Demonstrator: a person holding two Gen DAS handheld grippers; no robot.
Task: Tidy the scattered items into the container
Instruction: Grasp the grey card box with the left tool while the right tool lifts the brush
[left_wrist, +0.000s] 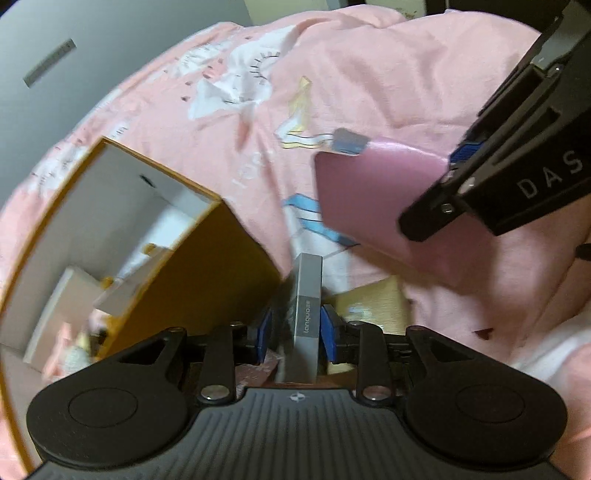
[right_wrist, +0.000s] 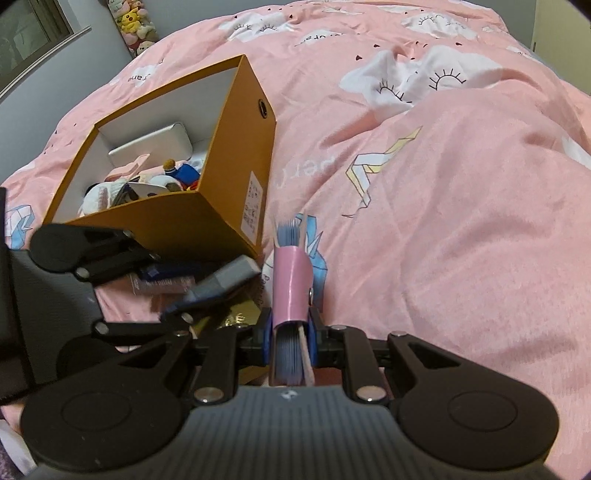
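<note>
On a bed covered by a pink quilt printed with clouds and paper-fold shapes, an orange box with a white inside is standing open, already partly filled with small toys and a white case. Between the blue pads of the left gripper a slim grey box is being kept on edge, just beside the orange box's near corner; the pads are sitting close along its sides, though whether they are pressing on it cannot be told from either view. A pink notebook with blue page edges is being clamped by the right gripper, its jaws closed on the spine end so that the book is being pointed out over the quilt, to the right of the orange box and apart from it. Under and beside the left gripper a gold-coloured flat packet and a small pink card are lying on the quilt, outside the box. Plush toys are being kept against the far wall.
</note>
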